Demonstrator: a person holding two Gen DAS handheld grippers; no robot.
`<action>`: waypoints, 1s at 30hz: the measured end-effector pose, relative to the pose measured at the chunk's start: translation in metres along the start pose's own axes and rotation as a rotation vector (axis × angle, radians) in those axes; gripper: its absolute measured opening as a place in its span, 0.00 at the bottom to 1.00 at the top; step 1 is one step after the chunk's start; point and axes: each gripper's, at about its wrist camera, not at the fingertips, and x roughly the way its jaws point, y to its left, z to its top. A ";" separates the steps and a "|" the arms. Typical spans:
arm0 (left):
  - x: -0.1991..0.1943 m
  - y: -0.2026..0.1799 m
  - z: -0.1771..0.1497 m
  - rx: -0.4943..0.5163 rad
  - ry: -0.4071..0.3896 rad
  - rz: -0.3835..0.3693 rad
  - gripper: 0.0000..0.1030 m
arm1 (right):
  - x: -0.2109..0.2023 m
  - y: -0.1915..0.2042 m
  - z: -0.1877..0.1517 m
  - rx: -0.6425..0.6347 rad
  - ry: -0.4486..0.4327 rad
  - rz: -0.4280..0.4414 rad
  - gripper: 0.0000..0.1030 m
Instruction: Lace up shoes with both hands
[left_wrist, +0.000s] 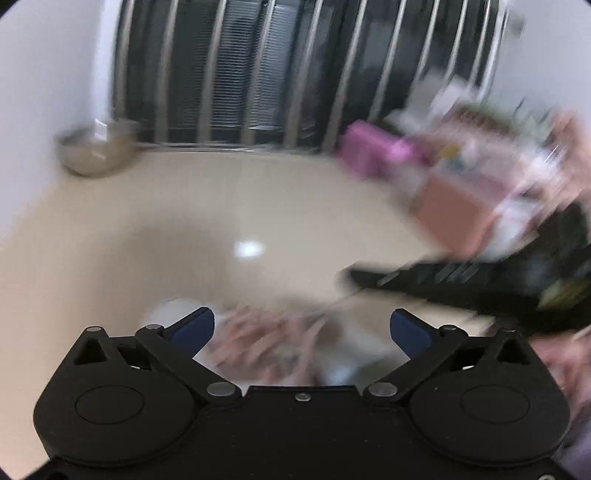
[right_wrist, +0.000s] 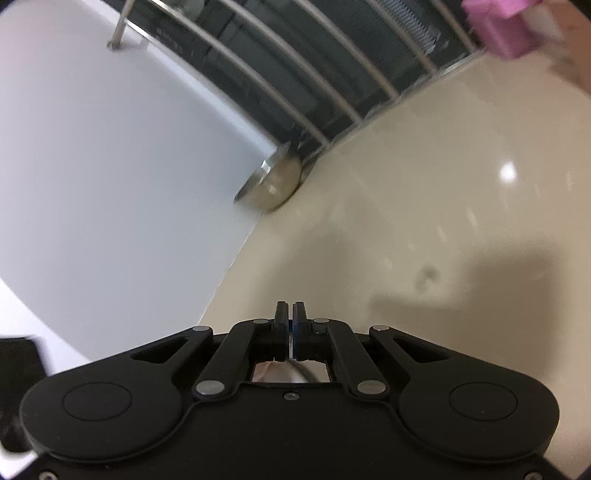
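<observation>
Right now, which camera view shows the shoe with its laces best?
The left wrist view: the white shoe with pinkish laces lies between the open fingers of the left gripper, though heavily blurred. The right wrist view shows only a small pale sliver behind the shut fingers of the right gripper; I cannot tell what it is.

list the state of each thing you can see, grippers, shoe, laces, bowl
left gripper: open, fingers wide apart, above the shoe
right gripper: shut, fingers pressed together; whether they pinch anything cannot be told
shoe: white, on the floor, blurred
laces: pink, crossing over the shoe; how far laced is too blurred to tell
bowl: metal, on the floor by the wall
</observation>
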 end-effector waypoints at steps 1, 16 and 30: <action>0.002 -0.005 -0.006 0.024 0.010 0.032 0.96 | -0.006 -0.002 -0.001 -0.006 -0.026 -0.032 0.00; -0.026 0.071 -0.037 0.051 0.054 0.111 0.64 | -0.067 0.030 -0.065 -0.343 -0.012 -0.080 0.14; -0.033 0.048 -0.044 0.163 -0.002 0.145 0.31 | 0.027 0.081 -0.056 -0.960 0.218 0.080 0.13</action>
